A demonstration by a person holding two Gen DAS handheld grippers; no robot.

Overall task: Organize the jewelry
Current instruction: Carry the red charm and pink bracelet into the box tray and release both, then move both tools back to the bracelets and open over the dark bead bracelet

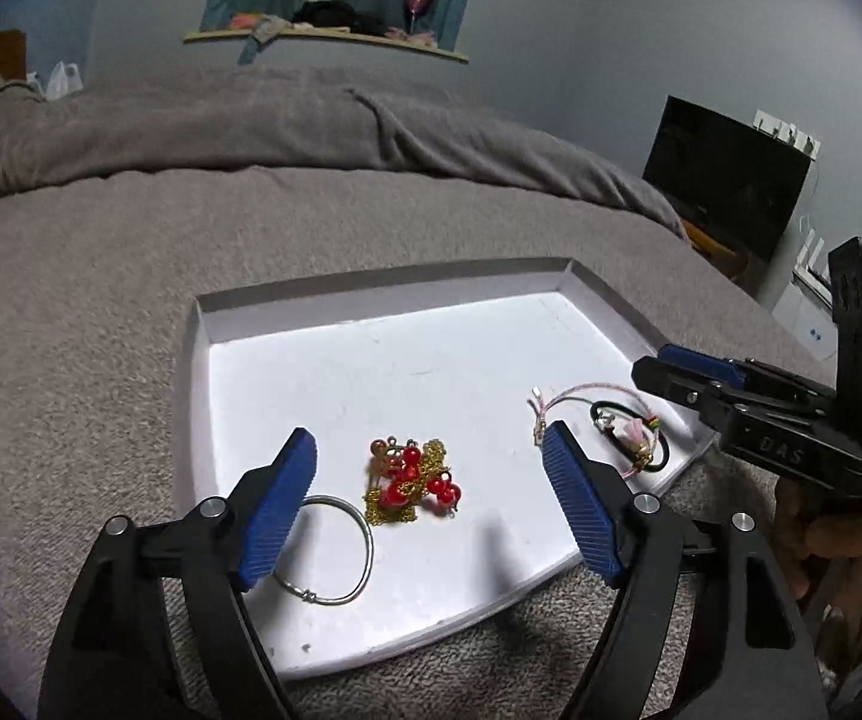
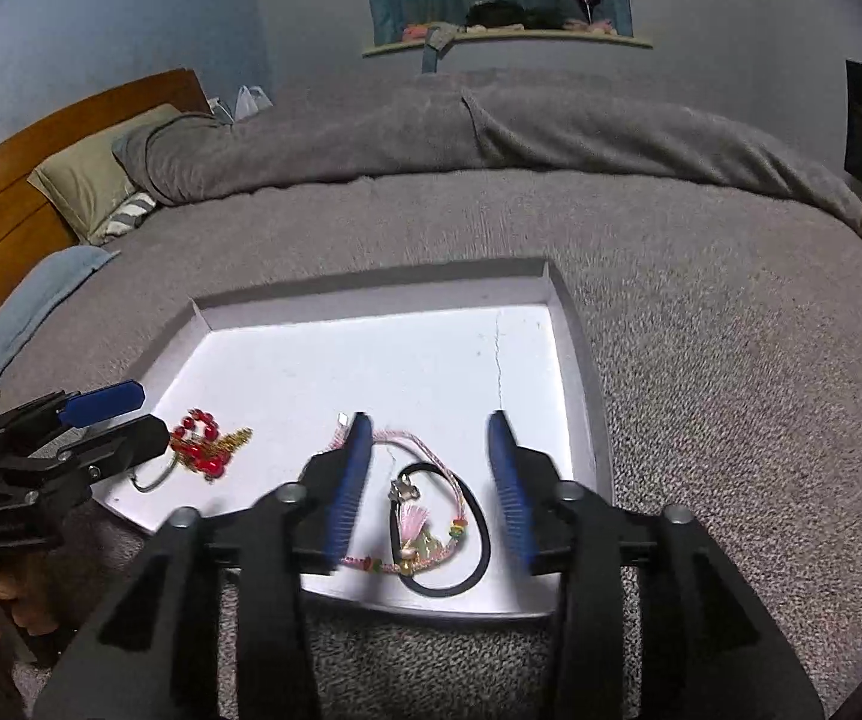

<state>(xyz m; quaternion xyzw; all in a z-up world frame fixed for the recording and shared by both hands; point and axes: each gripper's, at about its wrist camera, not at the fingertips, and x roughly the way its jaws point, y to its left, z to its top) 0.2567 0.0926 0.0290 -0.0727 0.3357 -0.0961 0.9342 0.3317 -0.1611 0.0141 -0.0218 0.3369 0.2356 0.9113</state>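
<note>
white tray (image 1: 371,294): 1 | silver bangle (image 1: 365,546): 1 | red bead and gold chain pile (image 1: 413,480): 1 | pink cord bracelet (image 2: 425,444): 1 | black hair tie (image 2: 478,564): 1 | grippers: 2

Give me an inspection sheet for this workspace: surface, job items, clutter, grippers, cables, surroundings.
Surface: white tray lying on a grey blanket on the bed.
Job's things: silver bangle, red bead and gold chain tangle, pink cord bracelet overlapping a black hair tie, all inside the tray.
Clutter: nothing seen in the tray besides the jewelry.
Grippers: left gripper open above the bead tangle, empty; right gripper open, straddling the cord bracelet and hair tie, empty.
Cables: nothing seen.
Surroundings: wooden headboard, pillow, window ledge with small items, dark screen.
</note>
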